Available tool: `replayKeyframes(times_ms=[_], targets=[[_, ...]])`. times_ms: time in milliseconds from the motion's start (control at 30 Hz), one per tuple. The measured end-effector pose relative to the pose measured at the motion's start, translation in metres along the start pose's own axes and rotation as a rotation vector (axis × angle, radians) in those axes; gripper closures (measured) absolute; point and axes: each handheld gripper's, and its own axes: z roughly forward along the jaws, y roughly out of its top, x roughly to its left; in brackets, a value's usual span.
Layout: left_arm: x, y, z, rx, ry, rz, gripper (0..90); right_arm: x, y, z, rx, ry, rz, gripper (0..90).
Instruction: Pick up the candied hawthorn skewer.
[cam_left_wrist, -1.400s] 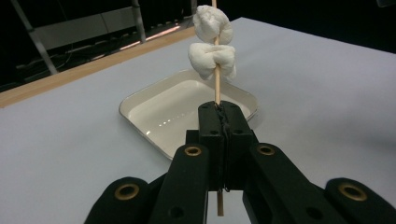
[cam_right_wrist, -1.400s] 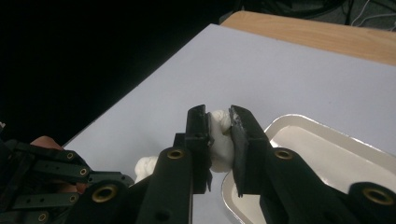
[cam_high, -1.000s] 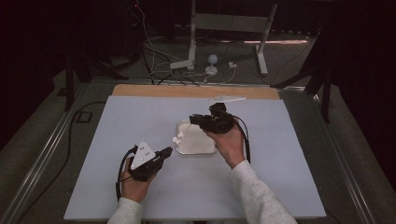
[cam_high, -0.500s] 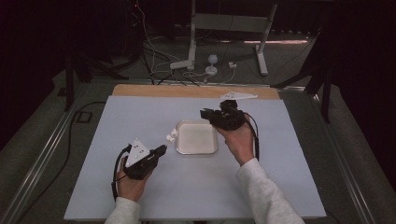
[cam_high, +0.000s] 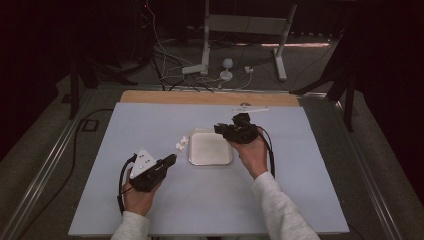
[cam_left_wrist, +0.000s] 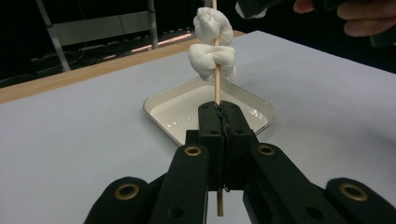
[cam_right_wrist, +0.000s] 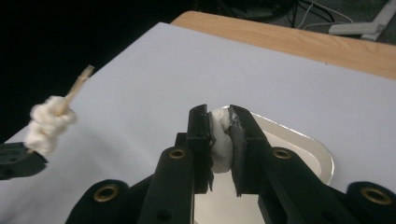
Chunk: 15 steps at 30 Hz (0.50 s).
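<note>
My left gripper (cam_high: 172, 158) (cam_left_wrist: 219, 109) sits left of the tray, shut on a thin wooden skewer (cam_left_wrist: 217, 91) that points up and forward. Two soft white lumps (cam_left_wrist: 212, 58) (cam_high: 181, 144) are threaded on the skewer, just off the tray's left edge. The white square tray (cam_high: 210, 161) (cam_left_wrist: 156, 112) lies mid-table. My right gripper (cam_high: 218, 129) (cam_right_wrist: 219, 114) hovers over the tray's far right corner, shut on another white lump (cam_right_wrist: 220, 147). In the right gripper view the skewer with its lumps (cam_right_wrist: 49, 123) shows at the left, its tip bare.
A pale sheet (cam_high: 150, 215) covers the table, with a wooden strip (cam_high: 150, 96) along the far edge. A small white strip (cam_high: 250, 109) lies near that edge. Cables and a metal stand (cam_high: 205, 65) sit on the floor beyond.
My right gripper rose from the tray's middle toward its far right corner with the white lump, then sank slightly. The left gripper and skewer stayed nearly still.
</note>
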Motion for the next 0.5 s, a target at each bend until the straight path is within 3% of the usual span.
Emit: replayKeyframes(times_ms=[500], targets=[[0.002, 0.0, -0.001, -0.007, -0.002, -0.013, 90.0, -0.011, -0.021, 0.022, 0.081, -0.041, 0.006, 78.9]])
